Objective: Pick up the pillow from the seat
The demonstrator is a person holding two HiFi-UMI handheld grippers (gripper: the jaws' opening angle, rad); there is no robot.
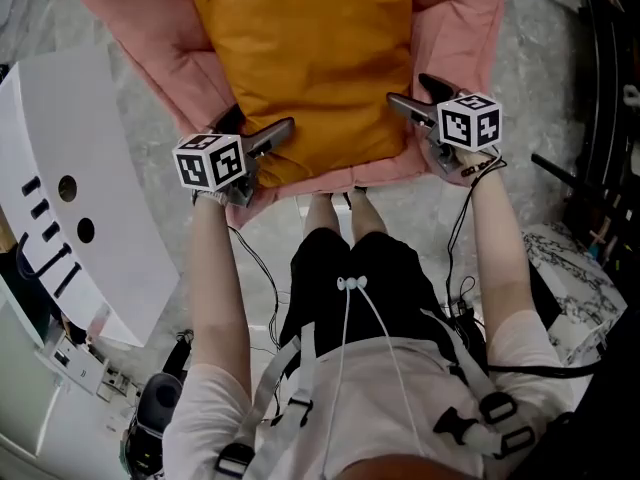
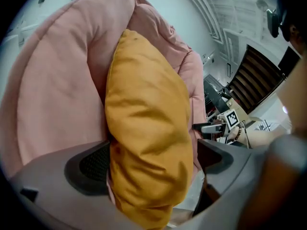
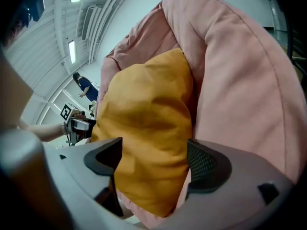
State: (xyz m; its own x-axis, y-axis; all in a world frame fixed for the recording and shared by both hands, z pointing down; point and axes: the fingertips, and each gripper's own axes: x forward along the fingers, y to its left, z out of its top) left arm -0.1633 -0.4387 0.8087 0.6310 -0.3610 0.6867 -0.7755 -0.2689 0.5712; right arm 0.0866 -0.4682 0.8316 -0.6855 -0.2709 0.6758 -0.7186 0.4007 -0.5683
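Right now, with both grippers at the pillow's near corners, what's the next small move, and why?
Probably close both grippers on the pillow. The left gripper and right gripper each straddle a near corner with jaws open, and it lies unlifted on the seat.

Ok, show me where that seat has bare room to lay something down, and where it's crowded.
Bare pink seat shows left of the orange pillow and again on its right. The grey floor right of the seat is free too. The front edge is crowded: the left gripper and the right gripper, jaws apart, each straddle a pillow corner.
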